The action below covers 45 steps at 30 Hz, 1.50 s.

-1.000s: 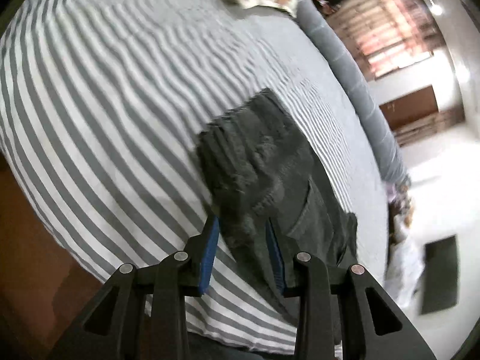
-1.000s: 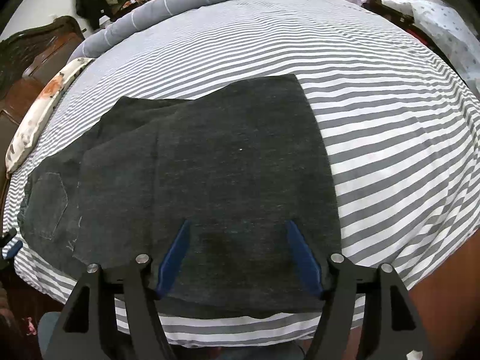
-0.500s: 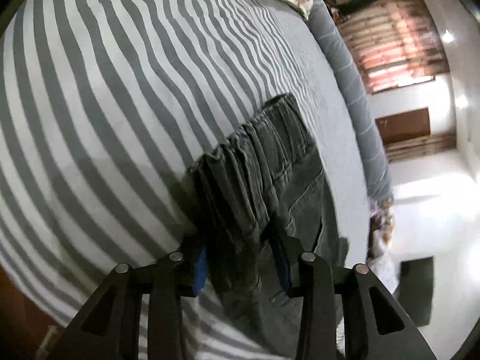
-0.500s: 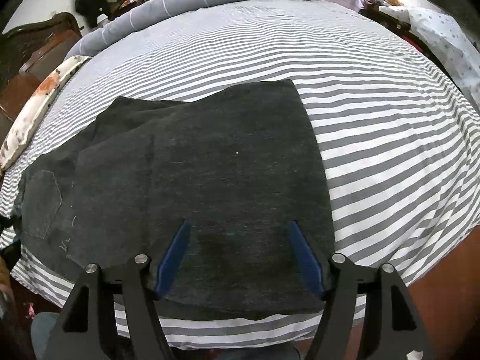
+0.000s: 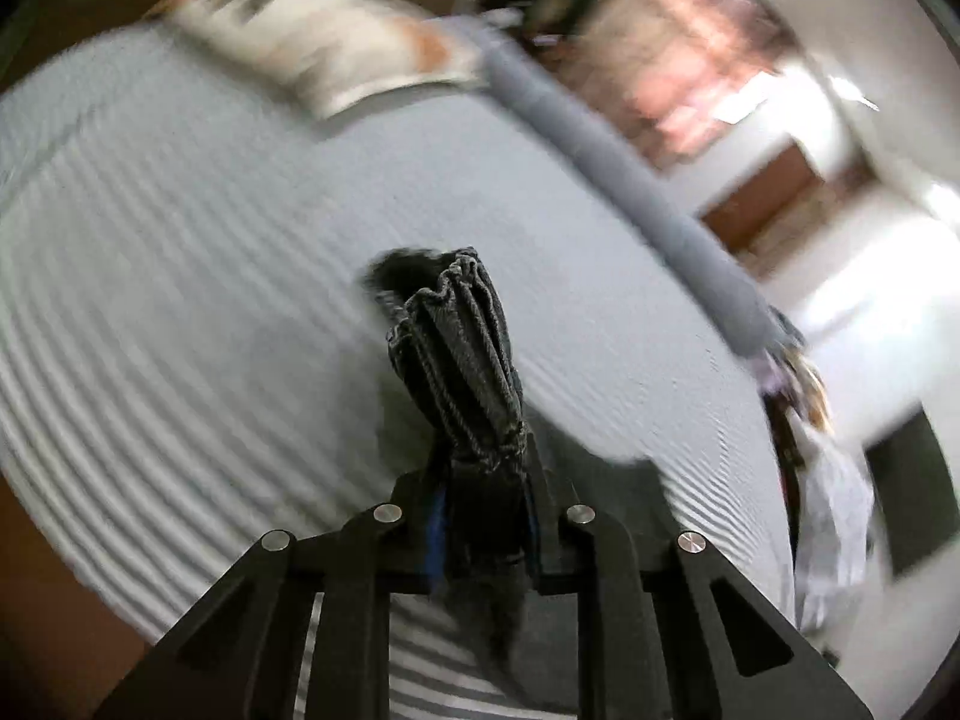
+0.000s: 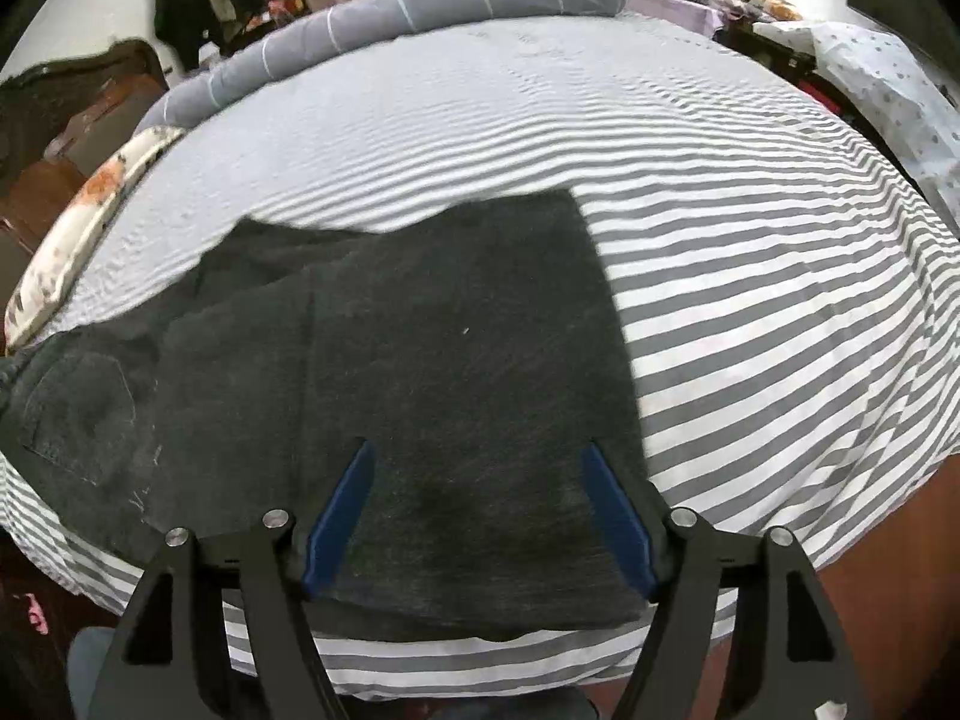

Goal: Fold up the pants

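Left gripper (image 5: 485,483): clamped shut on bunched waistband of pants (image 6: 432,372), gathered elastic edge sticking up past the fingertips, lifted off the bed. Left view badly blurred; stripes smeared.

Right gripper (image 6: 477,510): blue pads spread wide apart, hovering over near end of folded legs, gripping nothing; contact w/ cloth not clear.

Pants: dark grey, spread flat across striped bedsheet (image 6: 750,300), back pocket at far left, squared far edge toward centre of bed, near edge just short of mattress edge. Layers slightly offset at far left corner.

Open sheet to right of pants and beyond far edge, up to grey bolster (image 6: 390,18). Floral pillow (image 6: 78,228) along left side, apart from cloth.
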Each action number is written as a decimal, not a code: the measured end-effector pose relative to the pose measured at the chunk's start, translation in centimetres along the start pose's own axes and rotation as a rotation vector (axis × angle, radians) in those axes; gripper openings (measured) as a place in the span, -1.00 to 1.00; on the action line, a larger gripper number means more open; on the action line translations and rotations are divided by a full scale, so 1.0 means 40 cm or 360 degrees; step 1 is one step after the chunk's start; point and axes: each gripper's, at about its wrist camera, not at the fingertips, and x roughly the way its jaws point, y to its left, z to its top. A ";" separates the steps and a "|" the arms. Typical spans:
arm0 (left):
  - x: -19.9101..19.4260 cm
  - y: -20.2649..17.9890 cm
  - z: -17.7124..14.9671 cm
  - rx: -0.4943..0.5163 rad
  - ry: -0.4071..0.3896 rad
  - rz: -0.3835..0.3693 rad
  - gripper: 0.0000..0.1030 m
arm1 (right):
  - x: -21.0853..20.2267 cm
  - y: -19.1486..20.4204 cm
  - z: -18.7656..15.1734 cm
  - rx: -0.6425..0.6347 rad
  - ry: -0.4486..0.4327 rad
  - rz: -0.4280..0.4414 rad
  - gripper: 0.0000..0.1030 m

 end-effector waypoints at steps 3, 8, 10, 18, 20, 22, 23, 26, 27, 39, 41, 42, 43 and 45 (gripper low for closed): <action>-0.020 -0.148 -0.020 0.0271 0.0001 -0.0096 -0.66 | -0.016 -0.026 0.002 0.0051 -0.0007 0.0046 0.40; 0.016 -0.340 -0.082 0.0522 0.0090 -0.0206 -0.69 | -0.038 -0.080 -0.001 0.0159 -0.0011 0.0104 0.40; 0.050 -0.411 -0.123 0.0600 0.0144 -0.0238 -0.70 | -0.047 -0.107 0.001 0.0209 -0.0021 0.0120 0.40; 0.167 -0.632 -0.301 0.0787 0.0367 -0.0385 -0.71 | -0.068 -0.234 0.025 0.0341 -0.0049 0.0142 0.43; 0.206 -0.675 -0.353 0.0840 0.0426 -0.0389 -0.72 | -0.064 -0.267 0.025 0.0371 -0.0037 0.0143 0.43; 0.242 -0.704 -0.399 0.0880 0.0485 -0.0372 -0.72 | -0.059 -0.293 0.023 0.0400 -0.0023 0.0140 0.43; 0.265 -0.715 -0.430 0.0913 0.0520 -0.0351 -0.72 | -0.057 -0.306 0.020 0.0411 -0.0017 0.0143 0.43; 0.309 -0.722 -0.483 0.0997 0.0587 -0.0273 -0.71 | -0.045 -0.336 0.017 0.0430 0.0008 0.0161 0.43; 0.321 -0.723 -0.505 0.1036 0.0606 -0.0239 -0.71 | -0.043 -0.340 0.017 0.0431 0.0013 0.0167 0.43; 0.247 -0.694 -0.533 0.1166 0.0775 -0.0351 -0.24 | -0.007 -0.293 0.078 0.0394 0.0092 0.0633 0.43; 0.224 -0.667 -0.524 0.1193 0.0730 -0.0300 -0.15 | 0.002 -0.274 0.085 0.0379 0.0099 0.0641 0.43; 0.220 -0.652 -0.515 0.1203 0.0707 -0.0260 -0.14 | -0.003 -0.262 0.092 0.0342 0.0060 0.0612 0.43; 0.213 -0.629 -0.501 0.1210 0.0681 -0.0199 -0.14 | -0.008 -0.254 0.099 0.0313 0.0030 0.0601 0.43; 0.211 -0.592 -0.479 0.1192 0.0648 -0.0126 -0.12 | -0.022 -0.231 0.115 0.0246 -0.0038 0.0561 0.39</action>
